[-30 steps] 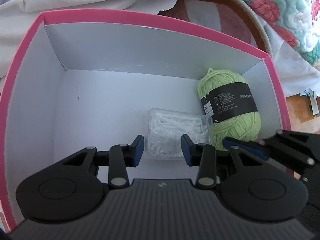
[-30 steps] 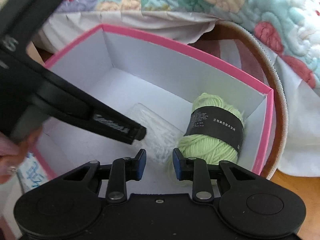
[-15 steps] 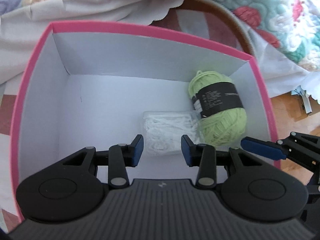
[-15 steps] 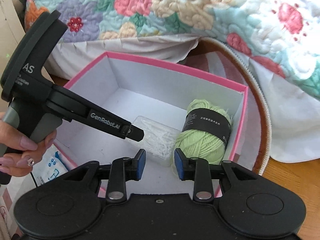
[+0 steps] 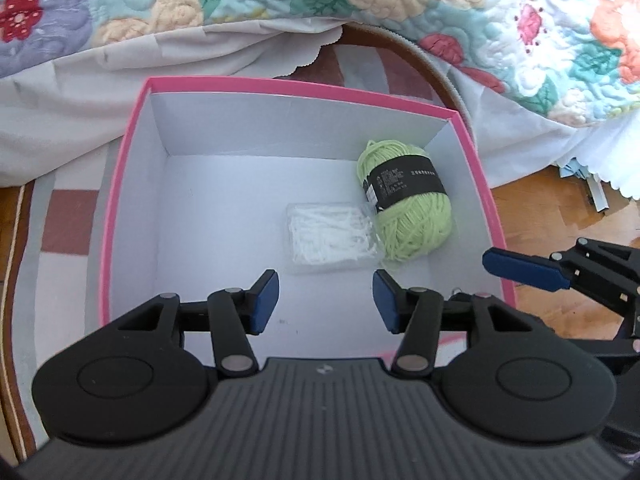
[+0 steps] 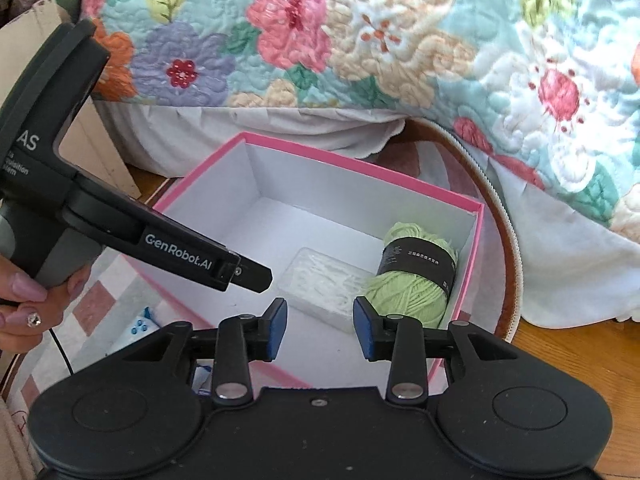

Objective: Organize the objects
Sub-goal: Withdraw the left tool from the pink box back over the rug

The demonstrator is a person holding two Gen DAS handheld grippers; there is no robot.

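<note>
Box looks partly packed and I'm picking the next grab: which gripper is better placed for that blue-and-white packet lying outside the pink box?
Left, probably. The blue-and-white packet lies by the pink box on the left gripper side; the right gripper hangs over the box. Both are open, empty.

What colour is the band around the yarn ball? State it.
Black with small pale print, wrapped around the light green yarn ball; clearest in the left wrist view.

Both wrist cameras look steeply down from close above into the pink box [image 5: 120, 184]. The left faces it squarely; the right views it from the box's near right corner [image 6: 466, 280].
</note>
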